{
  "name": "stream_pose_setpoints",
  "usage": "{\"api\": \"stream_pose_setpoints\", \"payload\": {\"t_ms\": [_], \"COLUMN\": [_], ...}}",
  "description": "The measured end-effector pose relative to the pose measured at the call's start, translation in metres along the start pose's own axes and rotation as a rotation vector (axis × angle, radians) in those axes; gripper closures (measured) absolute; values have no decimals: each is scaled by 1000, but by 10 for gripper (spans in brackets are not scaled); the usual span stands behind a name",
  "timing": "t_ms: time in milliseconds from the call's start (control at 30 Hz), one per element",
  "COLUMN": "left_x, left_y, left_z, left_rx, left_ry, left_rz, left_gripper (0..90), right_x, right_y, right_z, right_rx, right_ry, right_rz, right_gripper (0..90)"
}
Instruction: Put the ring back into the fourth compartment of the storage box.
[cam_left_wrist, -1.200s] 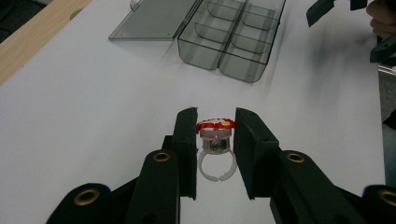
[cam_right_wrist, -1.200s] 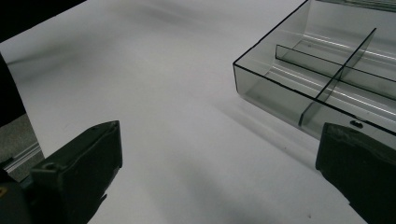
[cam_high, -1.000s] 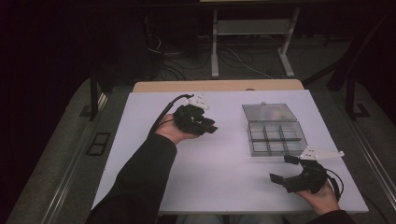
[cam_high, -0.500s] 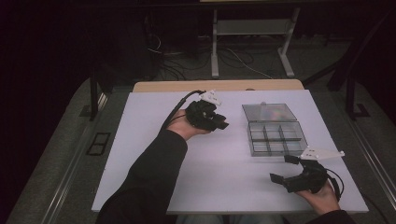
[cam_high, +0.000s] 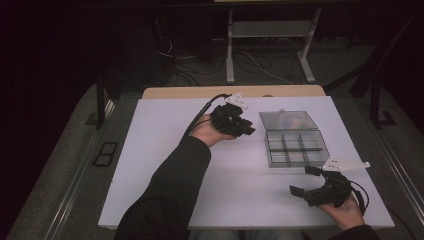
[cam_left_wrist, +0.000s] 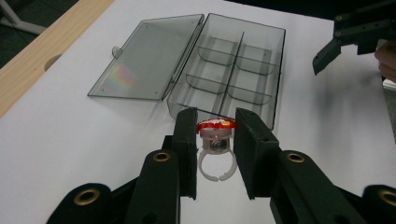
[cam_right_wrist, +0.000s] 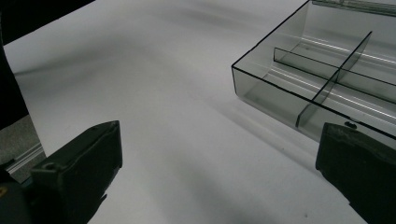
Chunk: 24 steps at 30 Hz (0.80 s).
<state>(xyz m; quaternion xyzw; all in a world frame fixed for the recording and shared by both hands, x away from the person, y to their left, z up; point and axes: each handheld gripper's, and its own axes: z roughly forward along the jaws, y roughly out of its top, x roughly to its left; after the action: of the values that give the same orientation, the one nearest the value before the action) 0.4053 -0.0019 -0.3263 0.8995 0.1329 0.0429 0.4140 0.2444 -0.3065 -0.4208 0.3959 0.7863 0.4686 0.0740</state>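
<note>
I work over a white bench (cam_high: 165, 170). Toward its 2 o'clock sector lies a clear box (cam_high: 296, 148), lid (cam_high: 288, 120) swung fully open and lying flat on the far side. The base is split by dividers into small compartments, and every compartment I can see is empty.

My left claw (cam_high: 246, 128) is held above the bench just beside the box, at the box's 9 o'clock. My right claw (cam_high: 306, 181) sits low near the bench's 5 o'clock edge, just short of the box's near wall, apart from it.

Left claw state: jaws narrow, gripping a toy ring (cam_left_wrist: 215, 149). In the left gripper view the ring sits between the two pads, its pale open band hanging down and its red-and-white top facing up toward the box. The ring is off the bench, carried, and not yet over any compartment.

Right claw state: jaws wide, nothing between them; the right gripper view looks across bare bench at the box's near corner.

Step in hand, as I judge it: transport of the ring to the box, placement not yet done.

Next move calls for:
1. Bring the left claw toward 3 o'clock until the ring is over a compartment on the near left side.
2. Lower clear of the dividers.
3. Widen the jaws only once the ring is inside the walls.
4. Use the right claw to steady the box if it slides.
</note>
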Motion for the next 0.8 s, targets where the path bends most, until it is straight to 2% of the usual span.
{"api": "stream_pose_setpoints", "payload": {"t_ms": [433,800], "left_x": [3,9], "left_y": [12,11], "left_z": [26,46], "left_rx": [-23,-55], "left_ry": [-9,-12], "left_rz": [-9,-49], "left_gripper": [692,693], "right_x": [0,0], "right_y": [0,0], "right_z": [-1,0], "right_rx": [-1,-2], "right_ry": [4,7], "right_rz": [0,0], "right_gripper": [0,0]}}
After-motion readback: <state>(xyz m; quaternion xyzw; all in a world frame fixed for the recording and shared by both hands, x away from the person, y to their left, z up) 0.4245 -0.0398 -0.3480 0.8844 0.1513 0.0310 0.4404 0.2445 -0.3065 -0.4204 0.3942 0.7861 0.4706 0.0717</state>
